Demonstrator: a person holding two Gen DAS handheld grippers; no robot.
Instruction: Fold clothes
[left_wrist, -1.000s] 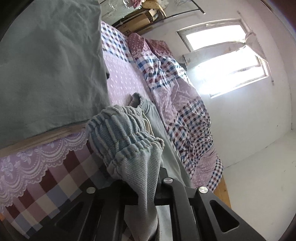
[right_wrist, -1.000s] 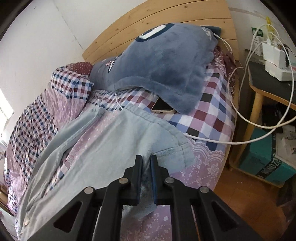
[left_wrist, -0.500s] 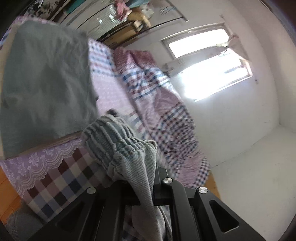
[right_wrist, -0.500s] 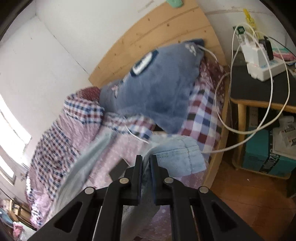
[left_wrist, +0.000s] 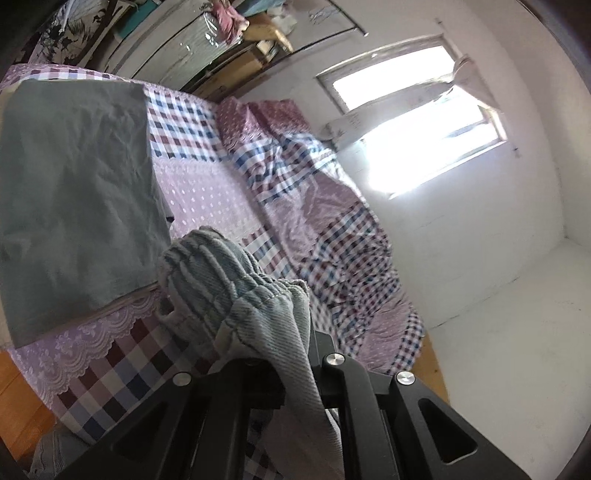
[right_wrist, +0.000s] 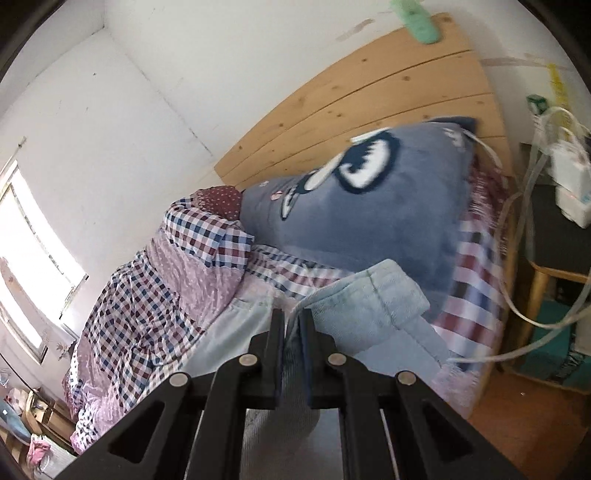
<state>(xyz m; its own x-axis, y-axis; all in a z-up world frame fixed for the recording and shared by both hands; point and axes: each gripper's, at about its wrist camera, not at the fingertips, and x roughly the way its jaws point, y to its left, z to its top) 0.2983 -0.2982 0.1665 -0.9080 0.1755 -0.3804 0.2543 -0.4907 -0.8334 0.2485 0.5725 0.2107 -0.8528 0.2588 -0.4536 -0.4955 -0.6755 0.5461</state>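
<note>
Both grippers rising since earlier frame, lifting pale denim trousers (right_wrist: 369, 306) off bed (left_wrist: 207, 192). Left gripper (left_wrist: 295, 354) fingers clamping waistband; right gripper (right_wrist: 291, 325) fingers clamping hem. Advice: keeping fabric taut, level.

In the left wrist view, the folded cloth (left_wrist: 74, 199) is lying on the bed (left_wrist: 207, 192), left of the rumpled quilt (left_wrist: 325, 236), which is stretching along the wall under the window (left_wrist: 417, 125). In the right wrist view, the pillow (right_wrist: 362, 214) is leaning, it seems, against the headboard (right_wrist: 369, 107), and the side table (right_wrist: 554, 240) is standing right of the bed.
</note>
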